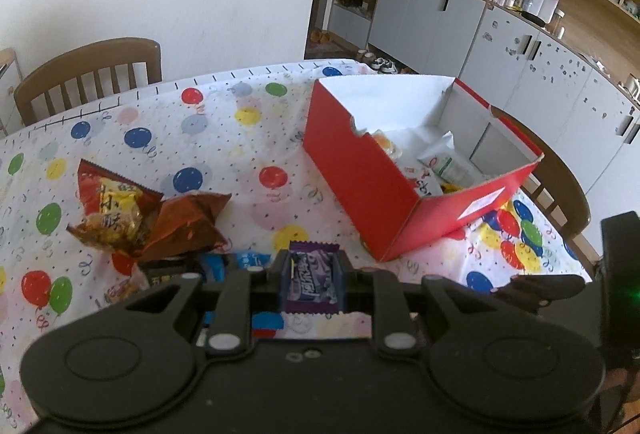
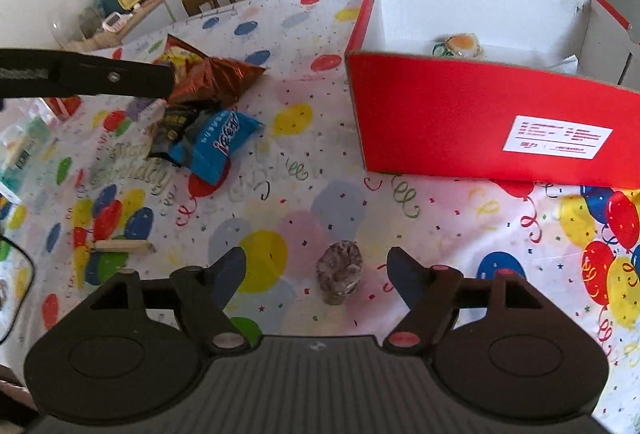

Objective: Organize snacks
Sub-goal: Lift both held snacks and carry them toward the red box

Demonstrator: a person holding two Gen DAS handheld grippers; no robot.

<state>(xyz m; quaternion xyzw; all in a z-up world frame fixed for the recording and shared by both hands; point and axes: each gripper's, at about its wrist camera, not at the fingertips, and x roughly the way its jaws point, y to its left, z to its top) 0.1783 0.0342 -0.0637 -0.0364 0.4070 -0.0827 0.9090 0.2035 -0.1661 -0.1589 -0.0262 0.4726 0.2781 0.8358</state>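
My left gripper is shut on a purple candy packet, held above the balloon-print tablecloth. Behind it to the right stands an open red box with a white inside; a few snacks lie in it. In the right wrist view my right gripper stands open low over the table. A small brown speckled wrapped snack lies on the cloth between its fingers, with gaps on both sides. The red box is ahead to the right.
A pile of loose snacks lies left of the box: an orange-brown bag, a blue packet and a dark packet. A thin tan stick pack lies at the near left. Wooden chairs stand at the table's far side.
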